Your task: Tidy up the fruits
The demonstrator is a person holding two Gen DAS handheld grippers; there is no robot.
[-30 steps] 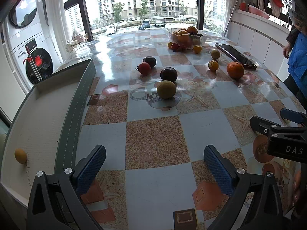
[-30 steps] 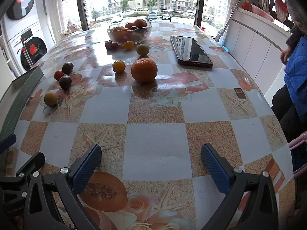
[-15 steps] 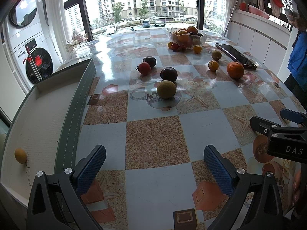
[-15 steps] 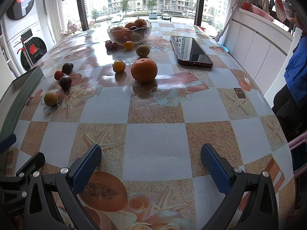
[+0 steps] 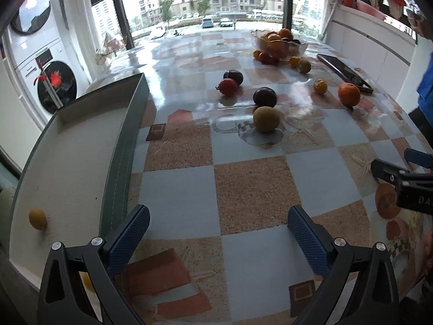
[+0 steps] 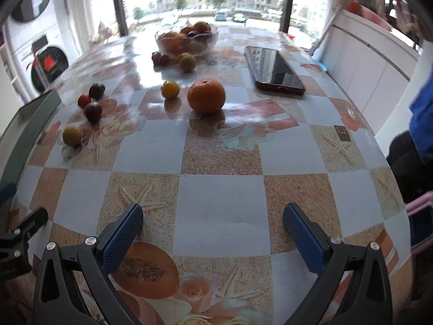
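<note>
Loose fruits lie on the chequered table: a yellow-green fruit point(image 5: 266, 118), a dark plum point(image 5: 264, 97), a red fruit point(image 5: 228, 87), another dark plum point(image 5: 233, 76), a big orange point(image 6: 206, 96) and a small yellow fruit point(image 6: 170, 89). A green-rimmed tray point(image 5: 123, 146) at the left holds one small yellow fruit point(image 5: 37, 218). My left gripper point(image 5: 217, 233) is open and empty, low over the near table beside the tray. My right gripper point(image 6: 213, 231) is open and empty near the front edge. The right gripper also shows in the left wrist view point(image 5: 400, 173).
A glass bowl point(image 6: 186, 40) full of fruit stands at the far end with several small fruits beside it. A phone point(image 6: 273, 67) lies at the far right. A person in blue point(image 6: 422, 124) stands right of the table. A washing machine point(image 5: 46, 81) is beyond the left side.
Both grippers have tipped and moved slightly forward over the table; the view has shifted a little. Both stay open and empty. No fruit has moved.
</note>
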